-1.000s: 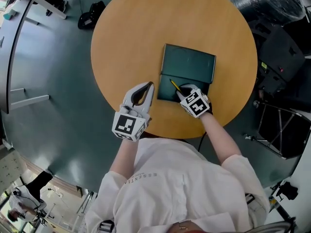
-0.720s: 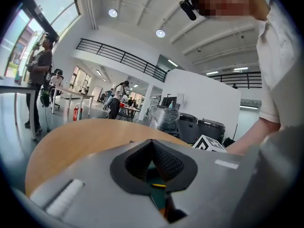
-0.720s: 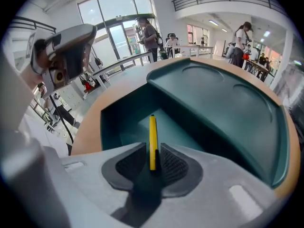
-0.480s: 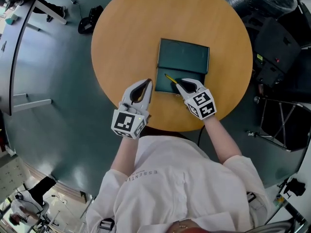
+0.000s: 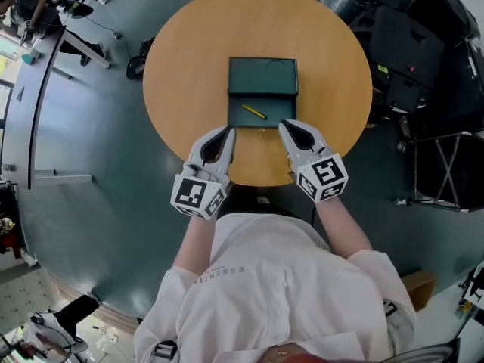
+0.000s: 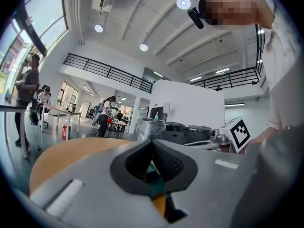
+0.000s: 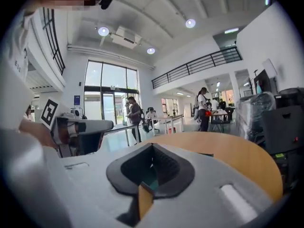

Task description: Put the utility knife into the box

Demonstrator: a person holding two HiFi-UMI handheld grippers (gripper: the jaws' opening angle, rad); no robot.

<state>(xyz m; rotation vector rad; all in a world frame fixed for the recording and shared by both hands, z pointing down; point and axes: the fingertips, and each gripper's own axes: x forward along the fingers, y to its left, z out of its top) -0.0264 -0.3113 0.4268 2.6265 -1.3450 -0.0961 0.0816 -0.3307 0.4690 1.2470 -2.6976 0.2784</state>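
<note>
A dark green box [image 5: 262, 89] lies open in the middle of the round wooden table [image 5: 181, 59]. Its lid is at the far side and its tray at the near side. The yellow utility knife [image 5: 253, 112] lies slanted in the tray, apart from both grippers. My left gripper [image 5: 226, 133] sits at the tray's near left corner, shut and empty. My right gripper [image 5: 290, 127] sits at the near right corner, also shut with nothing in it. In the left gripper view the left gripper [image 6: 153, 161] shows its pads closed together. In the right gripper view the right gripper [image 7: 151, 169] looks the same.
The table's near edge [image 5: 257, 184] runs just under both grippers. A black bag [image 5: 137, 65] lies on the floor at the left. Dark equipment cases [image 5: 408, 59] and a folding stand [image 5: 442, 176] crowd the right side. Desks and people stand far off.
The right gripper held the knife over the box; now the knife lies in the tray and that gripper has drawn back to the table's near edge. The left gripper barely moved.
</note>
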